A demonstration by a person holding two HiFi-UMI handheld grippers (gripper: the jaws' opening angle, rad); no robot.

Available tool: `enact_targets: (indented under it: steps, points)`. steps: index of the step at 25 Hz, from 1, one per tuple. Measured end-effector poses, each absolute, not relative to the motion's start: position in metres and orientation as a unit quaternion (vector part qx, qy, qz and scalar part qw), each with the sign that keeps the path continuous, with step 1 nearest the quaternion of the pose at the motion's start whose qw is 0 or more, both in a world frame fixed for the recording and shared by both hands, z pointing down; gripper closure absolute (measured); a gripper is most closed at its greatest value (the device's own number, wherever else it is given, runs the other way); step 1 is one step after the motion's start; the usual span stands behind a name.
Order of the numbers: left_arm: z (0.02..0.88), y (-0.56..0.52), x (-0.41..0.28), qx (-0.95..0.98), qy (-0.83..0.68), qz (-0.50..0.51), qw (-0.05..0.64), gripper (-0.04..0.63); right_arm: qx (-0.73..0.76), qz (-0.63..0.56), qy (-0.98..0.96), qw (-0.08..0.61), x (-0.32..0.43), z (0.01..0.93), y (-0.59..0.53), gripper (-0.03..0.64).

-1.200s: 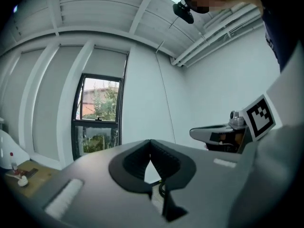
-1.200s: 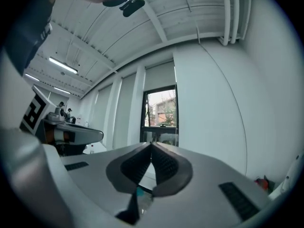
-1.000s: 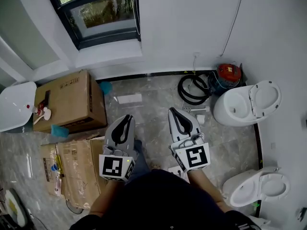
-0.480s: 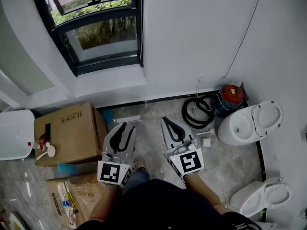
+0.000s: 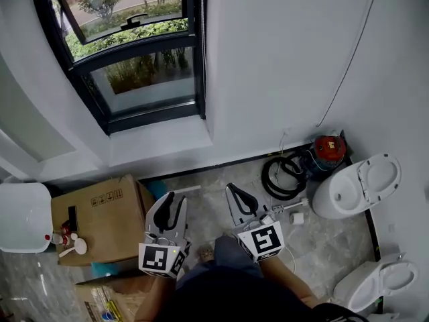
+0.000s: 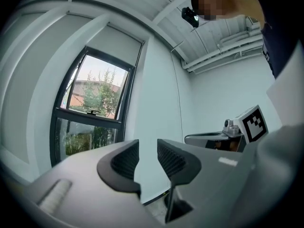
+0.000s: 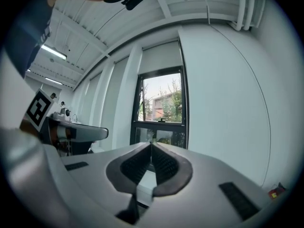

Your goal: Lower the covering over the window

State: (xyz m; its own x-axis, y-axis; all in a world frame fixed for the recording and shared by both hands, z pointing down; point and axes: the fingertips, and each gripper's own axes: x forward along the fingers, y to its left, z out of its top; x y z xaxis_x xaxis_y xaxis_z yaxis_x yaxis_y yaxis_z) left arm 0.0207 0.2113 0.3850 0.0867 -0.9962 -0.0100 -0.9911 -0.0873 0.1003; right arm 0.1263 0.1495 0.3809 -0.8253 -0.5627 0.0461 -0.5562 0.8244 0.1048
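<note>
The dark-framed window (image 5: 131, 66) fills the upper left of the head view, with trees outside. Its covering, a pale roller blind (image 6: 118, 42), is rolled high above the glass and also shows in the right gripper view as the blind (image 7: 161, 56). A thin cord (image 6: 138, 63) hangs by the frame's right edge. My left gripper (image 5: 173, 201) points level at the wall below the sill; its jaws (image 6: 148, 148) have just been opening and stand open with nothing between them. Beside it, my right gripper (image 5: 235, 193) is shut and empty (image 7: 151, 148). Both are well short of the window.
A cardboard box (image 5: 100, 217) with small items stands on the floor at left, beside a white tub (image 5: 23, 217). A black hose (image 5: 281, 176), a red machine (image 5: 327, 149) and two white toilets (image 5: 355, 190) (image 5: 375, 284) sit at right. A white sill (image 5: 157, 146) juts out under the window.
Both grippers have moved forward toward the window wall, and more of the window now shows. The left jaws went from shut to open; the right stayed shut.
</note>
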Motion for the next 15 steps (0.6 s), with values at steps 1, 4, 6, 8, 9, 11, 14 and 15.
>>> enact_targets:
  steps: [1,4,6,8,9,11,14,15]
  points:
    - [0.387,0.205,0.02,0.739,-0.671,-0.038,0.035,0.489,0.297,-0.039,-0.953,0.037,0.125,0.383,0.143,0.604]
    - [0.389,0.184,0.017,0.746,-0.664,-0.031,0.038,0.489,0.303,-0.026,-0.952,0.042,0.117,0.387,0.12,0.604]
    - [0.387,0.167,0.011,0.746,-0.664,-0.028,0.042,0.489,0.304,-0.022,-0.952,0.038,0.108,0.387,0.101,0.604]
    - [0.387,0.146,0.004,0.749,-0.661,-0.033,0.032,0.489,0.305,-0.023,-0.952,0.03,0.098,0.386,0.079,0.604]
    - [0.388,0.134,-0.001,0.749,-0.66,-0.038,0.029,0.489,0.304,-0.024,-0.952,0.032,0.09,0.385,0.067,0.604]
    - [0.389,0.109,-0.014,0.749,-0.66,-0.046,0.029,0.489,0.296,-0.035,-0.954,0.034,0.074,0.379,0.043,0.604]
    - [0.382,0.061,-0.033,0.747,-0.662,-0.057,0.029,0.489,0.29,-0.063,-0.955,0.01,0.051,0.363,-0.005,0.604]
    - [0.378,0.044,-0.039,0.747,-0.661,-0.06,0.029,0.489,0.292,-0.067,-0.954,0.001,0.045,0.359,-0.023,0.604]
